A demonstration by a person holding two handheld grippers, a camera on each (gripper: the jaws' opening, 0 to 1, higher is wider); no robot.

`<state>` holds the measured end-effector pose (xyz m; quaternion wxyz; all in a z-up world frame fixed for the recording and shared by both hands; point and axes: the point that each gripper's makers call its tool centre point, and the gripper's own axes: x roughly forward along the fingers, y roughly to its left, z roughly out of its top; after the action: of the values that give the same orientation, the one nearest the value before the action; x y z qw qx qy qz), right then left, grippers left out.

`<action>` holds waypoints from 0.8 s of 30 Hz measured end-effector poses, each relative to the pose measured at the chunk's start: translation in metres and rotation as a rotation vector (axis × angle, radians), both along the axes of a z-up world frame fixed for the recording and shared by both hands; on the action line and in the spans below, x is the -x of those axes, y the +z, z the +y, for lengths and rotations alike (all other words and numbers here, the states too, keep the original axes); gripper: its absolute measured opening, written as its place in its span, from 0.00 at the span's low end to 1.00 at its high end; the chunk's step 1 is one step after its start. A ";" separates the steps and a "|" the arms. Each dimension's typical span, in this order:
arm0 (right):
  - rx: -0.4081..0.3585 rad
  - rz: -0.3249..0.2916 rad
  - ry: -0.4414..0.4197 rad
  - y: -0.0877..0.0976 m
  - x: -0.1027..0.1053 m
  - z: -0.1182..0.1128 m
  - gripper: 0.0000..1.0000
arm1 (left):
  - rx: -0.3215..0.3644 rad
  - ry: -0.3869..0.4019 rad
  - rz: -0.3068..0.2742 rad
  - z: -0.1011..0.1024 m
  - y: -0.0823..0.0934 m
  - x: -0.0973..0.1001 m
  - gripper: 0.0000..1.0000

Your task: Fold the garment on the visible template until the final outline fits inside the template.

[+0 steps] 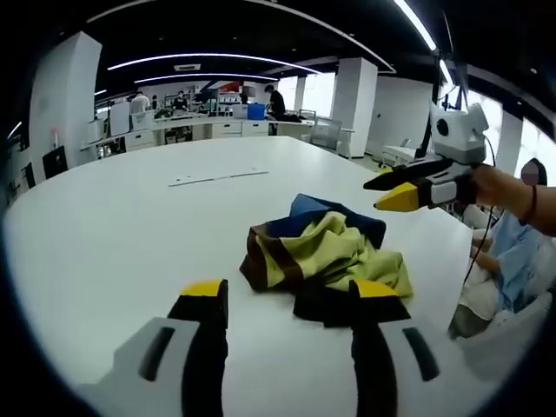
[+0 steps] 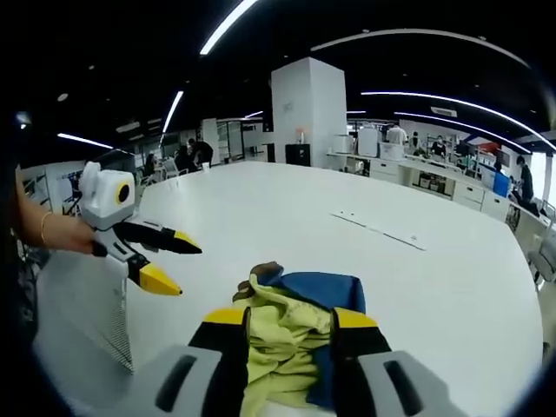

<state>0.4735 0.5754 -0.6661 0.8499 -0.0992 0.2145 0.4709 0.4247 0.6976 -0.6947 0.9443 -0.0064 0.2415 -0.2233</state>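
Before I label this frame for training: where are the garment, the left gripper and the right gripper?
garment (image 1: 334,252): left gripper view, on its yellow-green fabric.
left gripper (image 2: 169,261): right gripper view, between its open yellow tips.
right gripper (image 1: 389,191): left gripper view, between its open tips.

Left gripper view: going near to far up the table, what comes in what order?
Left hand-held gripper with its jaws apart, then the crumpled garment, then the thin white strip lying flat, then the far desks.

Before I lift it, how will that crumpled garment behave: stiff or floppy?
Probably floppy: the garment lies bunched in soft folds on the white table, so a lifted edge should drape and unfurl. It looks light, being thin cloth. A push would likely bunch it further rather than slide it whole. Both tools look open.
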 end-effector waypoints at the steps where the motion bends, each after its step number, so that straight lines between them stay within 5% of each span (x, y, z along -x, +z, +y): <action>1: 0.000 -0.002 0.003 0.000 -0.002 0.002 0.29 | 0.008 -0.001 0.009 -0.002 -0.003 -0.002 0.51; 19: 0.095 -0.062 0.124 -0.020 -0.025 0.039 0.17 | 0.023 -0.012 0.099 -0.030 -0.054 -0.012 0.30; 24: 0.176 -0.107 0.165 -0.029 -0.024 0.044 0.11 | 0.049 -0.008 0.121 -0.034 -0.061 -0.014 0.22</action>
<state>0.4979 0.6197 -0.6954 0.8065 -0.2156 0.2006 0.5126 0.4383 0.6632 -0.7554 0.9267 -0.0423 0.2926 -0.2321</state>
